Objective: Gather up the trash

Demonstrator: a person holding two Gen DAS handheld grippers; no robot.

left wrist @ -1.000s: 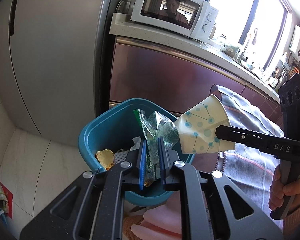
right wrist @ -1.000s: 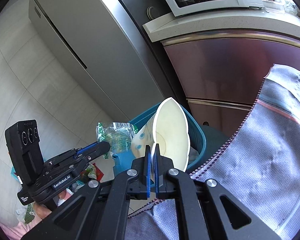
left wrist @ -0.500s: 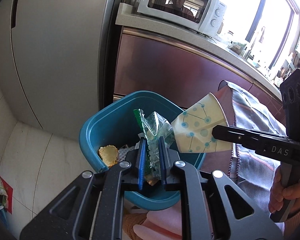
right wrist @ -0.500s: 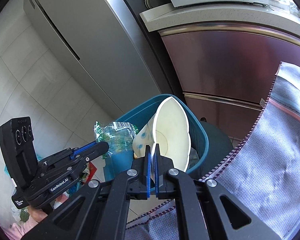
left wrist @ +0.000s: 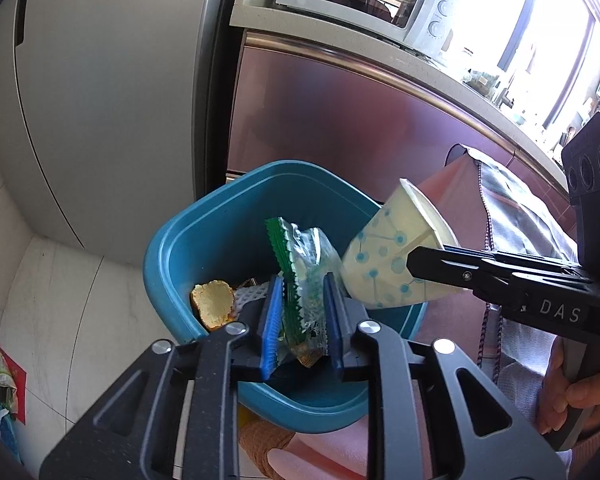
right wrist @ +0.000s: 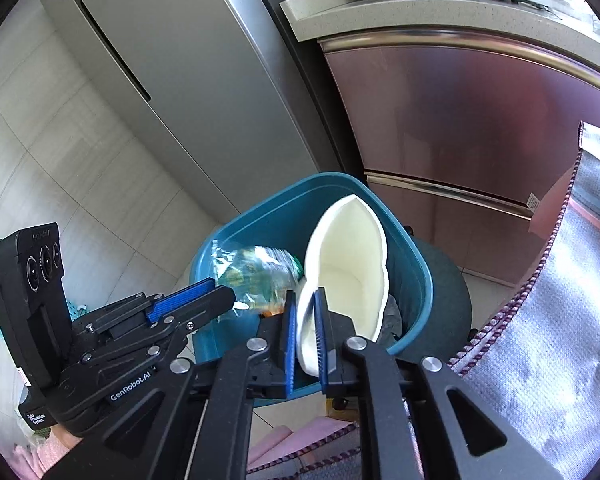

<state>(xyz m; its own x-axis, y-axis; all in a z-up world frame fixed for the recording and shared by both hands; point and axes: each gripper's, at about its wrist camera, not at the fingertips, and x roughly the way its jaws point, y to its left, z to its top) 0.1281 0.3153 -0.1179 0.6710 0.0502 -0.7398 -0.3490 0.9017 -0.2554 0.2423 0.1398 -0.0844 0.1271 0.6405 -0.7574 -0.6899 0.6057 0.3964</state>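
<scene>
Teal plastic bin: the square-mouthed teal plastic waste bin (left wrist: 172,264) sits on the floor by the grey refrigerator (left wrist: 100,100), directly under both gripper tips; a yellow crust-like scrap (left wrist: 212,304) and white netting already lie inside.
Wrapper: the crinkled clear-and-green snack wrapper (left wrist: 304,276) stands upright between the blue pads of the left gripper (left wrist: 302,320), long axis running up out of the jaws, lower end hanging over the bin's open mouth.
Left fingers: they have just been easing apart, with the wrapper between them; a gap shows on each side of the film, so it looks loose, not pinched.
Cup: the crushed white paper cup with blue dots (left wrist: 396,264) lies tilted, its mouth up and away, its flattened wall running between the pads of the right gripper (right wrist: 303,332).
Right fingers: they have just begun to part by a sliver, cup wall between them; whether the pads press on it I cannot tell.
Deciding relation: both pieces are inside the rim's outline, wrapper toward the near-left part, cup toward the far-right wall, touching or nearly touching each other.
Nearer hand: the left sits lower and more central, so its wrapper likely drops cleanly; the cup's wide mouth may catch the rim.
</scene>
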